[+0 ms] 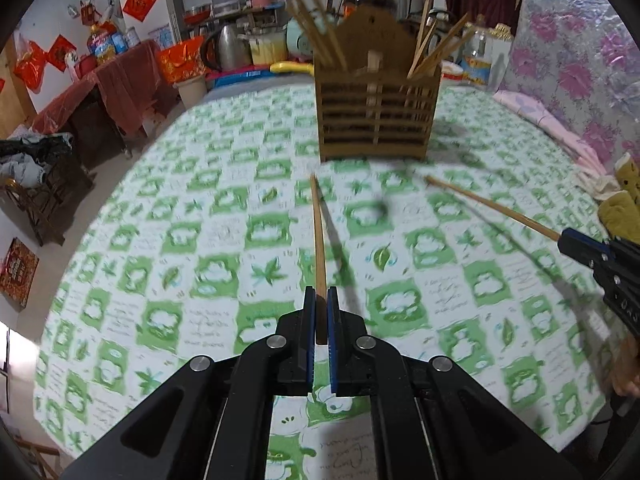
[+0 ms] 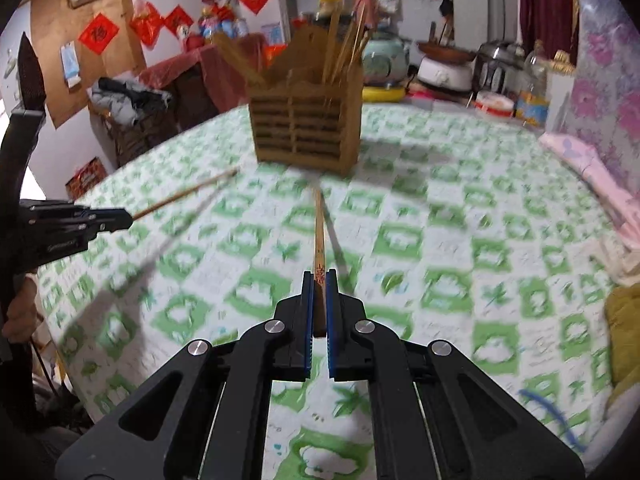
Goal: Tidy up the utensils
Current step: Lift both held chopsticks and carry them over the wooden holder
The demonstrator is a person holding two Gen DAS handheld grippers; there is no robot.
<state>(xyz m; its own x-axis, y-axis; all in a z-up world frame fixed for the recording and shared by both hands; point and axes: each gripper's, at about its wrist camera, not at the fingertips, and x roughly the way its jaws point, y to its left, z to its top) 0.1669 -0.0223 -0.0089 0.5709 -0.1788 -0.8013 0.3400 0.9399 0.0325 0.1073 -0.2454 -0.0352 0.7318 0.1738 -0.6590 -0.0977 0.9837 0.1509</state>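
A slatted wooden utensil holder (image 1: 374, 118) (image 2: 306, 126) stands on the far half of the table, with several chopsticks leaning out of its compartments. My left gripper (image 1: 321, 294) is shut on a bamboo chopstick (image 1: 318, 232) that points toward the holder, its tip lifted above the cloth. My right gripper (image 2: 319, 278) is shut on a second chopstick (image 2: 319, 228) with red print near the pads. Each view shows the other gripper at its edge: the right gripper (image 1: 568, 238) with its chopstick (image 1: 492, 208), and the left gripper (image 2: 126, 218) with its chopstick (image 2: 188, 192).
The table wears a green-and-white patterned cloth (image 1: 260, 240). Yellow-brown fabric (image 2: 624, 328) and a pink cloth (image 2: 592, 168) lie along the right edge. Kettles, jars and a rice cooker (image 2: 444, 70) crowd the counter behind the holder. A hand (image 2: 20, 312) grips the left tool.
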